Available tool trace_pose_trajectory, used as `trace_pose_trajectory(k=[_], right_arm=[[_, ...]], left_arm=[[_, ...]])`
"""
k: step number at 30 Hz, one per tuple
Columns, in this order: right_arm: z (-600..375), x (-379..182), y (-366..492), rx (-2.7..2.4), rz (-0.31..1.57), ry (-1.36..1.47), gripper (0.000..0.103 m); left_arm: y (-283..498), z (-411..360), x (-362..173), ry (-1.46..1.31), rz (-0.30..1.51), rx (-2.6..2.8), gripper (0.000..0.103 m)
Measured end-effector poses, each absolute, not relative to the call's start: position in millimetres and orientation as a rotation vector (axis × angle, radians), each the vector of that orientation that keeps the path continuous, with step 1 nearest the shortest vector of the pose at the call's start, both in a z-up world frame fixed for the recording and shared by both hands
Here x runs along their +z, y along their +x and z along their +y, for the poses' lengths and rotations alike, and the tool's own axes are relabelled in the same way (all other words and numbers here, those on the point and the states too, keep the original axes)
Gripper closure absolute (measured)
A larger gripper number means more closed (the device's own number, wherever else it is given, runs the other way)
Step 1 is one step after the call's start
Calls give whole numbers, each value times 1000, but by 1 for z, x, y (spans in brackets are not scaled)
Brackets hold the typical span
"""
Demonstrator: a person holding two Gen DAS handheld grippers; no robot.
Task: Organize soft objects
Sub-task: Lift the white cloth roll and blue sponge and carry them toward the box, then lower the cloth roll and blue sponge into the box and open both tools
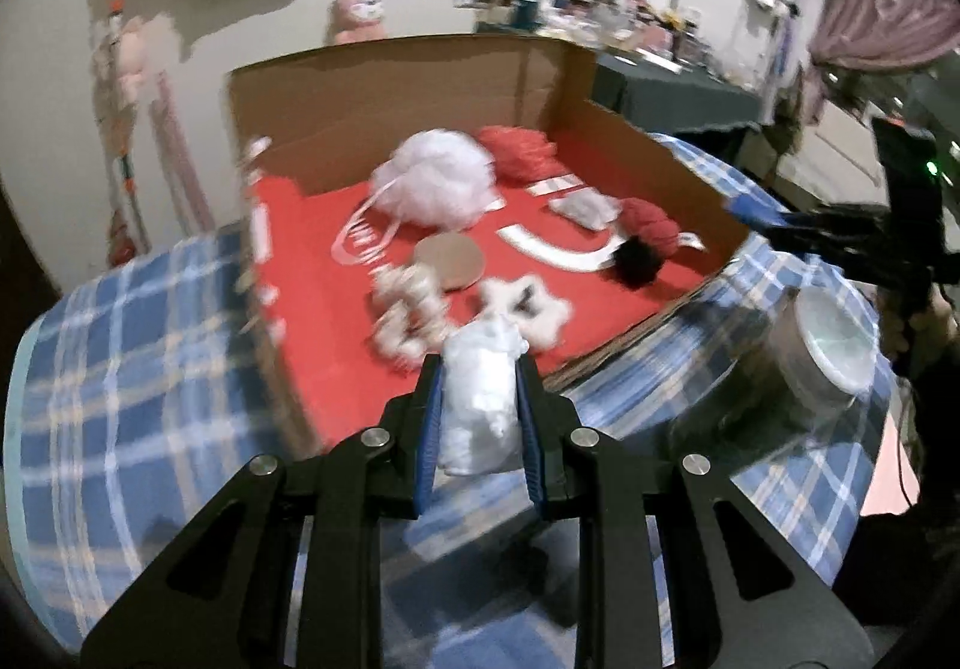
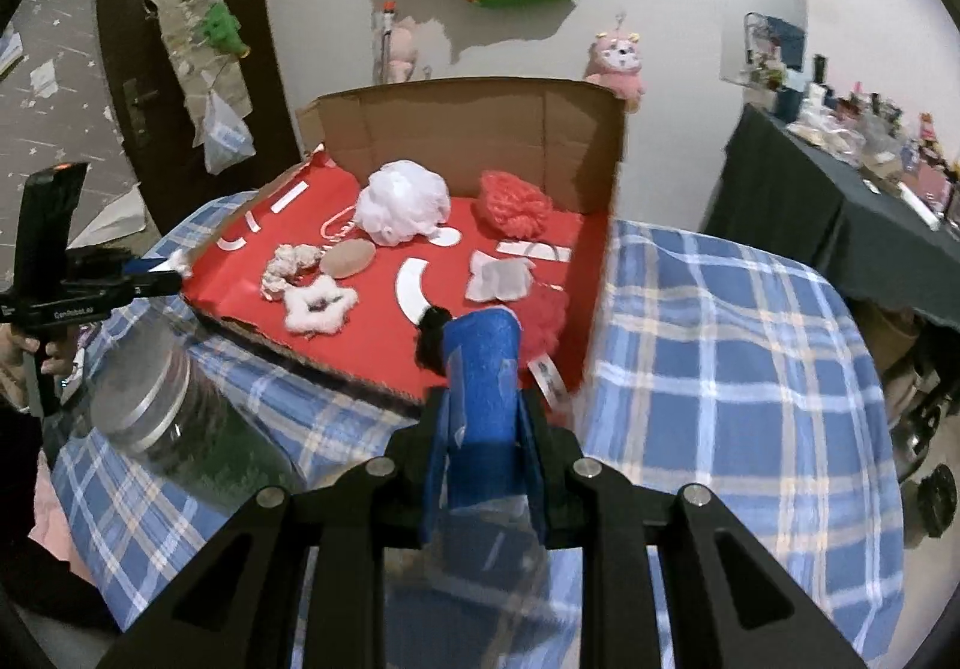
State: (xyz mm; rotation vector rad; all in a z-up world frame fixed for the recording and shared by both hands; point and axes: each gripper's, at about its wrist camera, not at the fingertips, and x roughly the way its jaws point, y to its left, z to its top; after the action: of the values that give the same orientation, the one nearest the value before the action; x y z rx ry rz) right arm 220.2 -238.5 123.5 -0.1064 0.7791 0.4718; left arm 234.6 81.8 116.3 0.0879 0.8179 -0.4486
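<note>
Left tongs point(image 1: 480, 399) clenched on white soft bundle point(image 1: 480, 405), right tongs point(image 2: 483, 417) gripping blue roll point(image 2: 483, 369); both poised before cardboard box point(image 2: 468, 123), likely for dropping in.

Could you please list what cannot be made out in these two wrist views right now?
- Left wrist view: what the white item in the left gripper actually is; motion blur smears it.
- Right wrist view: whether the right gripper holds anything; its blue pads fill the gap.
- Right wrist view: the clear jar's contents; blur and glare hide them.
- Both views: the black fuzzy item, partly hidden behind the pads and blurred.
</note>
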Motion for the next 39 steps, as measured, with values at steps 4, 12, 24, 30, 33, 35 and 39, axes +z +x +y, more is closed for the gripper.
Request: trace_pose_trajectory(k=[4,12,24,30,33,35,39], right_arm=[[-224,131,243,523,804,-117,78],[-178,136,308,573,918,-131,78],[-140,102,384,564,1098,-108,78],[-139,87,402,570,1171,-65,78],[-138,82,405,579,1191,-51,78],[-136,81,405,577,1199,-59,78],[-134,75,406,576,1220,-66,78]], left_arm=[[263,51,122,119,858,-513,82],[327,-4,106,193,1002,-558,82],[375,-26,75,255,1098,-535,81],[385,-27,66,271,1119,-528,81],[390,-26,62,268,1130,-517,81],[392,-24,59,266,1140,-509,81],[394,-23,58,272,1139,-506,81]])
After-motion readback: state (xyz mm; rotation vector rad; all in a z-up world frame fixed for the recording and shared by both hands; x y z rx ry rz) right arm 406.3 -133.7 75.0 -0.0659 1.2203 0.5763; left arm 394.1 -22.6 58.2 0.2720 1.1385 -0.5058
